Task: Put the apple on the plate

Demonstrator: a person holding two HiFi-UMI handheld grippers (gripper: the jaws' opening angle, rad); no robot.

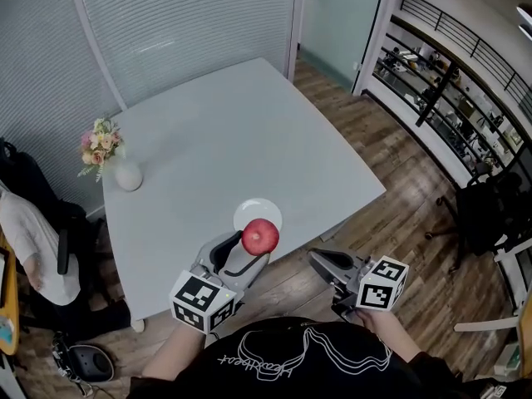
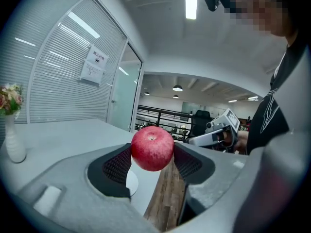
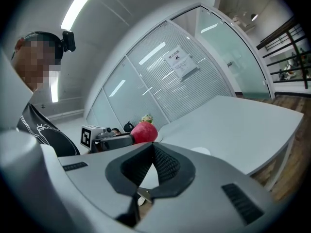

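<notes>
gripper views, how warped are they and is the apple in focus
Left gripper view: heavy fisheye with dark corners, the apple sharp, the ceiling light blown out. Right gripper view: same bowing and vignette, apple small but clear. Head view: milder curve, even light.

My left tool (image 1: pixel 249 254) points forward, jaws spread wide and clamped on the apple (image 1: pixel 261 237); my right tool (image 1: pixel 322 262) hangs beside it, jaws together.

A pale grey tabletop (image 1: pixel 249 131) fills the middle of the head view. A small white plate (image 1: pixel 252 210) lies near its lower edge. A white vase (image 1: pixel 128 175) holding flowers (image 1: pixel 100 144) stands at the left corner, well apart.
</notes>
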